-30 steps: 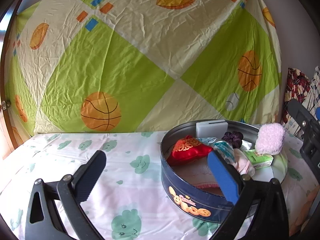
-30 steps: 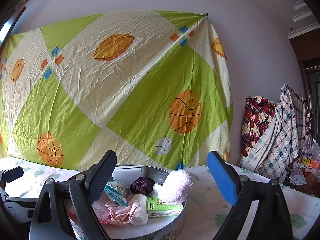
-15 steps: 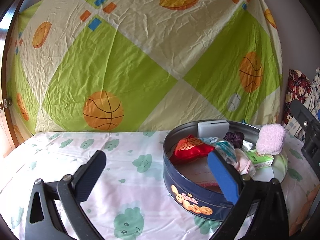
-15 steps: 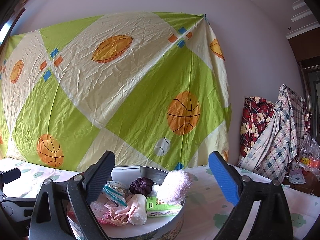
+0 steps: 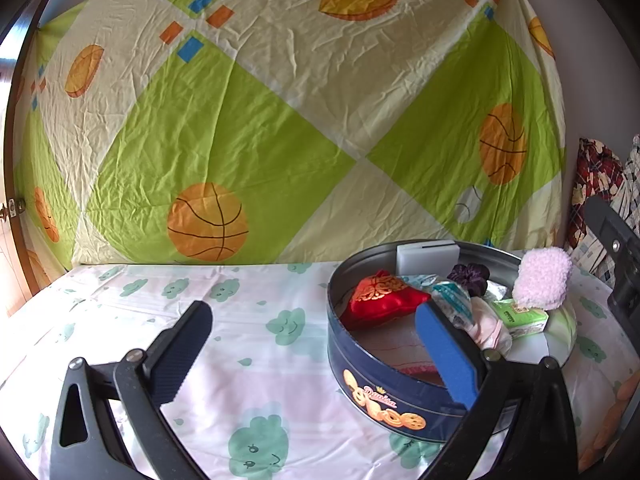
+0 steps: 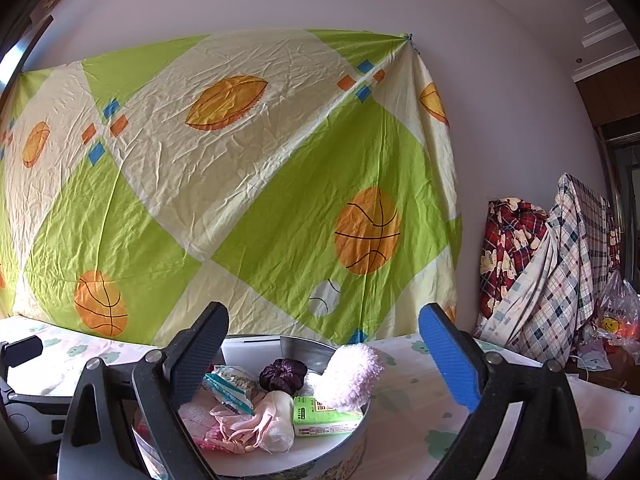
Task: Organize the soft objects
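A round dark blue cookie tin (image 5: 384,396) stands on the table and holds several soft things: a red embroidered pouch (image 5: 380,300), a white sponge block (image 5: 426,256), a purple scrunchie (image 5: 470,274), a fluffy pink ball (image 5: 542,278), a green tissue pack (image 5: 520,316) and a pale pink cloth (image 5: 490,328). My left gripper (image 5: 320,344) is open and empty, just left of the tin. My right gripper (image 6: 324,348) is open and empty above the tin (image 6: 352,452). The pink ball (image 6: 352,372), scrunchie (image 6: 282,376) and tissue pack (image 6: 324,416) show below it.
The table has a white cloth with green cloud prints (image 5: 248,320). A green and cream sheet with basketballs (image 5: 280,120) hangs on the wall behind. Plaid fabrics (image 6: 548,272) and a plastic bag (image 6: 616,316) pile up at the right.
Both grippers have risen and drawn back slightly; the tin and its contents sit a little lower in both views. Nothing was grasped or released.
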`<state>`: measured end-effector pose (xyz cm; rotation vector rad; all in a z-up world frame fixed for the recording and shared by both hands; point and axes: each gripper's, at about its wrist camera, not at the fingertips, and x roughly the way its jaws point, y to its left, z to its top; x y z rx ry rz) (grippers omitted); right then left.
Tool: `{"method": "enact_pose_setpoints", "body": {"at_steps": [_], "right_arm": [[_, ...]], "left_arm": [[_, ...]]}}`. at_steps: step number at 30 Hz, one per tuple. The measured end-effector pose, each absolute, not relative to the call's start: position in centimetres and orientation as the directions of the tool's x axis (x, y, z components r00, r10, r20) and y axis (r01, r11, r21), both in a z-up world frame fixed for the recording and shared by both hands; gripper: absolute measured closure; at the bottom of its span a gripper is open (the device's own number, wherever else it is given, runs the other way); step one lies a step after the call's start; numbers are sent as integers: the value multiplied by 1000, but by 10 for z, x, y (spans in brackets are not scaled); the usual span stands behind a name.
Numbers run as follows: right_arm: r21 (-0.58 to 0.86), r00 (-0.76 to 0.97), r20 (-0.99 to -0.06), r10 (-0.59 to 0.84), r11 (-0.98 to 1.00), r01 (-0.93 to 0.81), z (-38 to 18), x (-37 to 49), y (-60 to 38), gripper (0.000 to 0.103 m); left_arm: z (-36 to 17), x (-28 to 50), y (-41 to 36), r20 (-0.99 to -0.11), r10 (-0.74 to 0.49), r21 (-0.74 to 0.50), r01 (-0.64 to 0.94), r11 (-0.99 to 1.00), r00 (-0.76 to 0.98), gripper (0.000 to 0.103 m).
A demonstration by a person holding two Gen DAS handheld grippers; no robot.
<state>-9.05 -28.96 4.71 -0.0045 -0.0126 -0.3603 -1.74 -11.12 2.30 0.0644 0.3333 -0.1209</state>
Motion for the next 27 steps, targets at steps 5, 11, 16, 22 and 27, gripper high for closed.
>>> {"method": "enact_pose_setpoints", "body": {"at_steps": [5,11,16,22,27], "right_arm": [[-2,935,15,-354,935,354,47,-91,-289,5],[-1,935,16,-354,935,354,47,-91,-290,4],[-1,936,17,-353,936,353,47,-91,-290,4],[0,935,18,-354,935,354,47,-91,-290,3],[0,936,18,-352,936,352,47,-91,-291,3]], "left_arm": [[23,-18,-111,-329,-108,44,129,991,938,0],[23,-17,-111,-327,-108,47,131,990,939,0],[22,-17,-112,-331,-111,49,135,990,937,0],[22,-19,-117,-328,-105,72,136,988,939,0],[22,-16,-115,-342,-105,62,134,989,934,0]]}}
